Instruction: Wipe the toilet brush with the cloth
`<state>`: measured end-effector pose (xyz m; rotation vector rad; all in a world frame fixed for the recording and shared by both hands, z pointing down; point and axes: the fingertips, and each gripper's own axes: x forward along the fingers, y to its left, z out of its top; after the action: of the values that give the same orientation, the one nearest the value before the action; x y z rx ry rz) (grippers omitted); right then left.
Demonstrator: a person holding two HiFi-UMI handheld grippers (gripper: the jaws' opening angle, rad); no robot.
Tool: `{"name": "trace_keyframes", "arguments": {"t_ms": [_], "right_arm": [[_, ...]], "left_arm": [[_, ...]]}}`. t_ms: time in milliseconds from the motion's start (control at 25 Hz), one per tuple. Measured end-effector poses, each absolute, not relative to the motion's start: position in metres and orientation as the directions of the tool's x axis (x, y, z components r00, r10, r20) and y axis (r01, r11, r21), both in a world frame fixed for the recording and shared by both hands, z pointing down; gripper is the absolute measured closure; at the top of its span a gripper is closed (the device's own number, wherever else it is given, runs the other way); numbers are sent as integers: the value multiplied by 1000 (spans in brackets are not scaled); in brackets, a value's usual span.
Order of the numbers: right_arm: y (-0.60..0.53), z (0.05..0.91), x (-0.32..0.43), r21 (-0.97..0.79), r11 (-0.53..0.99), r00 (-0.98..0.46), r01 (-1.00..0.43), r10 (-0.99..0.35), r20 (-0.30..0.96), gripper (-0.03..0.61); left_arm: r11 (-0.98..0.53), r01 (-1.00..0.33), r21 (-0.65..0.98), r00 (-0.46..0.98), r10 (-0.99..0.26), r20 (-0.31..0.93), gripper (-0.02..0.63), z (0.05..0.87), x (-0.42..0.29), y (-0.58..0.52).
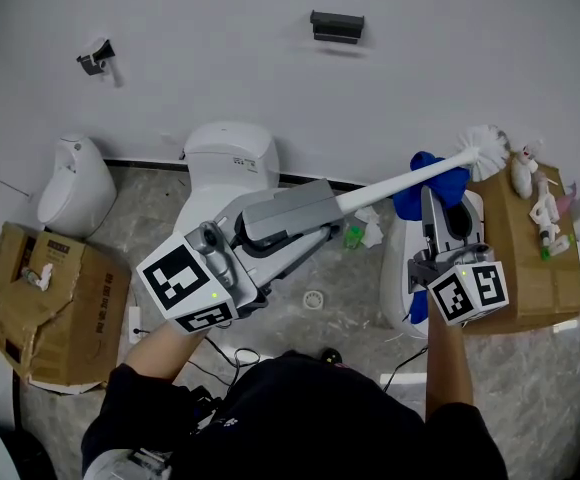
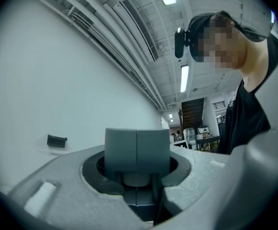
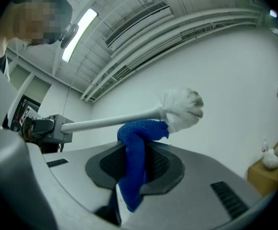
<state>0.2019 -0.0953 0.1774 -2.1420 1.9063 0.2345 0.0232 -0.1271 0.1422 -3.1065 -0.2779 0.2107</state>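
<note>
White wall (image 1: 270, 68) fills the upper half of the head view, above a grey marbled floor (image 1: 350, 318). A white toilet (image 1: 230, 153) stands against the wall. A cardboard box (image 1: 30, 308) sits at the left and a second cardboard carton (image 1: 530, 268), with small items on top, at the right.

The left gripper (image 1: 325, 208) is held level in front of the toilet. Its jaws are clamped on the near end of the toilet brush (image 1: 400, 180), whose white handle runs up and to the right, off the floor. The bristle head (image 1: 488, 148) hangs above the carton's near edge.

The right gripper (image 1: 440, 208) points up at the handle from below. Its jaws are pinched on the blue cloth (image 3: 138, 133). In the right gripper view the cloth rises from between the jaws and curls against the handle just behind the bristle head, touching it. From the head view, blue shows on both sides of the handle.
</note>
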Motion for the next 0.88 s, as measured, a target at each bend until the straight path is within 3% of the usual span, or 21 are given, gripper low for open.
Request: {"name": "trace_keyframes", "arguments": {"t_ms": [520,880], "right_arm": [[-135,193,132,-8,49,-46,-999,-975,-219,497],[-149,176,92,61,138,-148,-989,-959,-242,497]], "left_arm": [[-982,183,-35,974,186,-131,460,138,23,-124],[-981,196,-11,974,196,-116,459,142,25,-124]]}}
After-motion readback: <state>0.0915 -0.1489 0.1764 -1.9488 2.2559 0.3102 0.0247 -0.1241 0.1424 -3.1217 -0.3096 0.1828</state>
